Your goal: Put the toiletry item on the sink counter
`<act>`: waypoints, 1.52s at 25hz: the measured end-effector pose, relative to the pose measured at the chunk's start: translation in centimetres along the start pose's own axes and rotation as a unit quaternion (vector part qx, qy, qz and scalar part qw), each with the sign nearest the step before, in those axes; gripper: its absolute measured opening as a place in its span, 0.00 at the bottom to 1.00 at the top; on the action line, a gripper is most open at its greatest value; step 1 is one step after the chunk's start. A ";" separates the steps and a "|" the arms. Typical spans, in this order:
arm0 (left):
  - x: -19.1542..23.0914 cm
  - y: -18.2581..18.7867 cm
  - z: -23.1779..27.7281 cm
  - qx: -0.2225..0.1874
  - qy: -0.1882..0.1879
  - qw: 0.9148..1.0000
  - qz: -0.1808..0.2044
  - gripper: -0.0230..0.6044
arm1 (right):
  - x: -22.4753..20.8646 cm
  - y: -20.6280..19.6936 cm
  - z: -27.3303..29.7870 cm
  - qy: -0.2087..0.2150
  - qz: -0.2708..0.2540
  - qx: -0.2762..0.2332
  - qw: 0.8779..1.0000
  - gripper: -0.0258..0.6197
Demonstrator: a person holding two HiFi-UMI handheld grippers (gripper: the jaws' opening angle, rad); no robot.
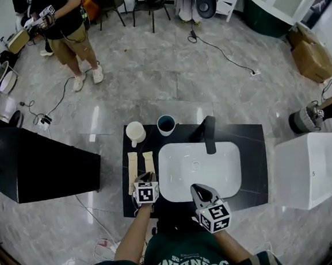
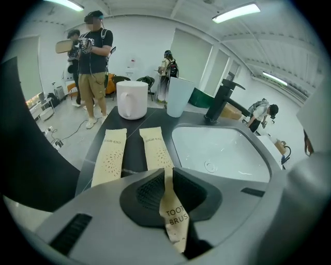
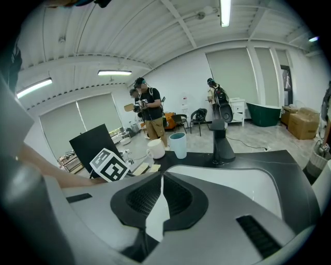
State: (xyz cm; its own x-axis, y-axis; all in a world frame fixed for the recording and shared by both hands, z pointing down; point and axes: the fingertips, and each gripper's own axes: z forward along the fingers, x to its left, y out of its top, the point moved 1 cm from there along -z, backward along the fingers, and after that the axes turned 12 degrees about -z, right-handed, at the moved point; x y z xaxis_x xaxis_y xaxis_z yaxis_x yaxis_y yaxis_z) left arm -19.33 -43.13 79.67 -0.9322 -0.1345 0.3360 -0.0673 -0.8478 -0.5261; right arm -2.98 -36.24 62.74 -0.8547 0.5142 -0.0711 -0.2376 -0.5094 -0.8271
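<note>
The left gripper (image 2: 166,173) is squeezed tight on a toothbrush packet (image 2: 173,217). It pinches the packet partway along, so the printed end sticks back toward the camera and the other end pokes out in front. The packet is up in the air, just left of the sink (image 1: 174,157), over the near part of the dark counter (image 1: 248,150). Two more packets (image 2: 109,160) like it lie flat side by side on the counter, left of the sink too, a little farther back. Behind them, past the sink's back left corner, stand a white mug (image 1: 135,131) and a blue cup (image 1: 166,124). The tap (image 1: 209,134) is at the back of the sink. The right gripper (image 3: 161,178) is pressed closed with nothing in it, and it hangs over the sink's near edge. The packet looks like thin paper, so it should be very light and a bit bendy, with a stiff brush inside. It will not break, but it could slip or flop. I think a gentle pinch near the middle is best, and then it can be laid flat beside the other two.
</note>
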 end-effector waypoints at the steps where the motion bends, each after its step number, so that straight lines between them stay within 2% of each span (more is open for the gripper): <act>1: 0.1 -0.1 0.0 0.000 0.000 1.000 0.006 0.13 | 0.1 0.0 0.0 0.000 0.000 0.000 1.000 0.11; 3: 0.1 0.3 -0.7 -0.015 0.001 1.000 0.011 0.13 | 0.3 0.0 -0.1 -0.002 -0.005 0.002 1.000 0.11; 7: -1.7 3.8 -4.9 -0.081 -0.015 0.996 0.020 0.12 | 0.4 0.4 -0.2 -0.009 -0.020 0.000 1.000 0.11; 11: -4.6 5.9 -8.4 -0.127 -0.059 0.989 0.037 0.05 | 0.5 1.2 -0.6 -0.013 -0.020 -0.013 1.000 0.11; 13: -5.8 6.0 -9.3 -0.134 -0.083 0.986 0.046 0.05 | 0.6 1.5 -0.9 -0.016 -0.022 -0.018 0.999 0.11; 18: -7.8 6.6 -12.1 -0.155 -0.101 0.980 0.077 0.05 | 0.9 2.7 -1.4 -0.013 -0.019 -0.036 0.999 0.11; 27: -10.0 7.8 -16.9 -0.200 -0.131 0.968 0.080 0.05 | 0.8 5.3 -2.5 -0.024 -0.031 -0.072 0.997 0.11; 38: -11.2 5.7 -17.4 -0.184 -0.150 0.967 0.088 0.05 | 0.8 6.8 -3.8 -0.033 -0.050 -0.085 0.995 0.10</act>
State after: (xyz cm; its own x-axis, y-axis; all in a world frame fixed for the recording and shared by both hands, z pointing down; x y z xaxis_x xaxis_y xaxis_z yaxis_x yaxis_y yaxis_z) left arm -15.49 -37.54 59.33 -0.7992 -0.4501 0.3984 -0.0899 -0.5658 -0.8196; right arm -3.49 -36.65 54.97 -0.8603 0.5076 0.0475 -0.2457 -0.3312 -0.9110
